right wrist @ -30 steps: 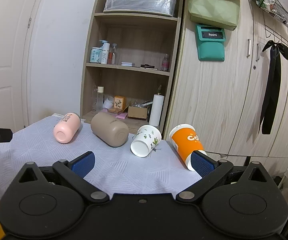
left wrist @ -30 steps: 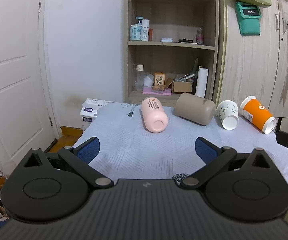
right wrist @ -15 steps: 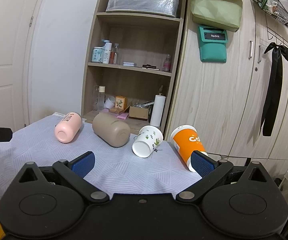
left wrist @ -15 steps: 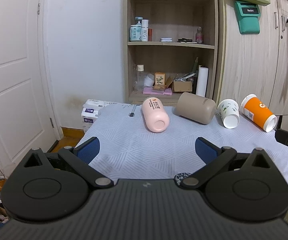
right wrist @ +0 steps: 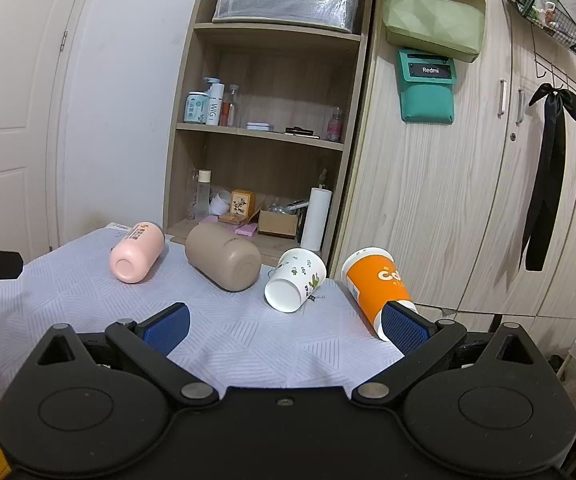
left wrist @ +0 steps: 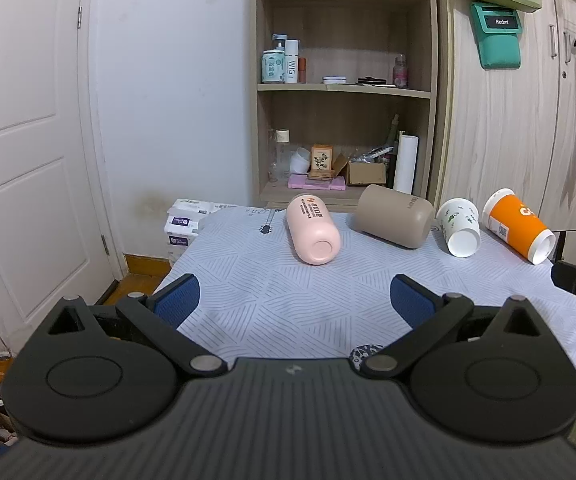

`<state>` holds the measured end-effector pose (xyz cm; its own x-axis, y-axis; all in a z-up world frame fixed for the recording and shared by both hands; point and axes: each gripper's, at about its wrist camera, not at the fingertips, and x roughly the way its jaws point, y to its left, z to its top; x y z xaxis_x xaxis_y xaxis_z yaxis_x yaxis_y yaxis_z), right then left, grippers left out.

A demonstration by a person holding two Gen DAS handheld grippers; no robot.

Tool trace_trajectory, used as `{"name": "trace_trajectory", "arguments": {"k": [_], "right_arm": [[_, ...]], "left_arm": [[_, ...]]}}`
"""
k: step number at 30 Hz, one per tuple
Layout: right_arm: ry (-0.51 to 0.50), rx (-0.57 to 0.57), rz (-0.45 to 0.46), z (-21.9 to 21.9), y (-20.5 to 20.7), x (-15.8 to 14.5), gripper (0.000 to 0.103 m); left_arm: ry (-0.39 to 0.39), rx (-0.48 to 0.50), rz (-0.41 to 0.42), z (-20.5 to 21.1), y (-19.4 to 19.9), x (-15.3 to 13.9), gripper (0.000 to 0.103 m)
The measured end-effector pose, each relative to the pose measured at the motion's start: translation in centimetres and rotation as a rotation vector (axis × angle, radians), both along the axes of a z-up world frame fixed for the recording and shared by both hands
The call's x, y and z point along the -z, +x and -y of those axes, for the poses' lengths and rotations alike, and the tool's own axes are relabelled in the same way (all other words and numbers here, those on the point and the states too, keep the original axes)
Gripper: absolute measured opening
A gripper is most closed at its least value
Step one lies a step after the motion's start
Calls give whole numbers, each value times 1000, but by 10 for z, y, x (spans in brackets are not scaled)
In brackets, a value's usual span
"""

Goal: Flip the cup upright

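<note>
**Both claws released, four cups lying on their sides**

The left claw (left wrist: 295, 300) hangs released over the near part of the desk (left wrist: 288, 312), blue pads wide apart with nothing between them. Against a second ago its view sits a little farther back and higher, so the cups show smaller and more of the shelf (left wrist: 344, 88) is in sight. The right claw (right wrist: 285, 322) is also released and empty; its view has barely changed.

Four cups lie tipped over in a row ahead of the claws. Ahead of the left claw: one pink cup (left wrist: 314, 229), base toward it. Right of that: one tan cup (left wrist: 394, 216). Ahead of the right claw: one white cup (right wrist: 295, 280), mouth toward it. At that claw's right pad (right wrist: 404, 330), which overlaps its rim in view: one orange cup (right wrist: 376, 284). None stands upright.
</note>
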<state>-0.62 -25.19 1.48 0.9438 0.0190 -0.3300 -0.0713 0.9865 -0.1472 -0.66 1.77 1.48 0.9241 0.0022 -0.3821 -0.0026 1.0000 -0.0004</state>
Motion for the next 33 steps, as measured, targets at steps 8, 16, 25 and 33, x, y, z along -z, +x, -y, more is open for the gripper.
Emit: {"name": "trace_trajectory", "arguments": {"k": [8,16,25,33], "right_arm": [[58,-46,-34,6,11,0,103],[197,-289,-123,3,53,1,103],[293,-459,-346,-46,135,4,103],[293,-538,-481,-99,196,22,102]], "left_arm": [[-25,15,-58,-5,12,-5,103],[-166,26,-168,-31,62,-15,103],[-235,66,-229,-54,135,-9,102],[-368,97,-274,-73,194,16,100]]}}
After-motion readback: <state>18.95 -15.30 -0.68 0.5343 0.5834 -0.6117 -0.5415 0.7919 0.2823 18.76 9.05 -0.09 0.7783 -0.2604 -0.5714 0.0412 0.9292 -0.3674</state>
